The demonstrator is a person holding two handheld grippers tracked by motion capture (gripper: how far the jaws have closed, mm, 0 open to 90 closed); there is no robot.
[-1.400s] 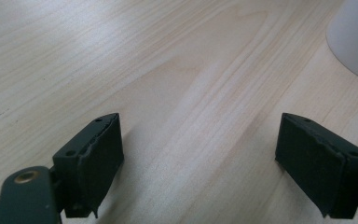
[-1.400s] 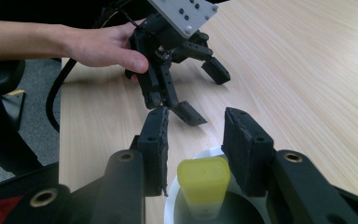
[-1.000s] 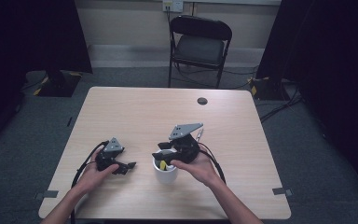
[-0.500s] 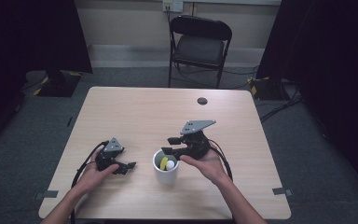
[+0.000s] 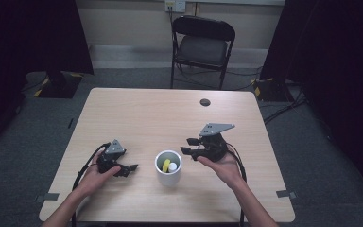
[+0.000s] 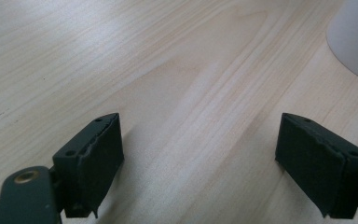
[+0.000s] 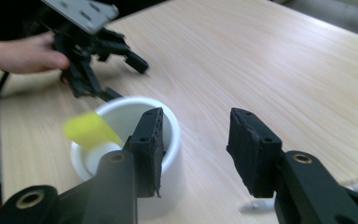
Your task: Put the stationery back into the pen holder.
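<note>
A white cup (image 5: pixel 168 178) stands near the table's front middle, with a yellow thing (image 5: pixel 164 164) and a small white thing (image 5: pixel 172 167) inside it. My right gripper (image 5: pixel 187 145) hovers just right of the cup, open, its jaws bare. In the right gripper view the gripper (image 7: pixel 196 149) has the cup (image 7: pixel 170 182) behind its left jaw, and the yellow thing (image 7: pixel 89 128) sticks out above the rim. My left gripper (image 5: pixel 128 170) rests on the table left of the cup, open; in its own view the gripper (image 6: pixel 200 154) has bare wood between its jaws and the cup (image 6: pixel 354 37) at the far right.
A black round plug (image 5: pixel 204 102) sits in the table (image 5: pixel 137 113) toward the back. A dark folding chair (image 5: pixel 203 45) stands behind the table. Cables trail from both grippers toward the front edge. Dark curtains flank the room.
My right gripper has moved right, from over the cup's mouth to beside it. The left gripper has stayed where it was.
</note>
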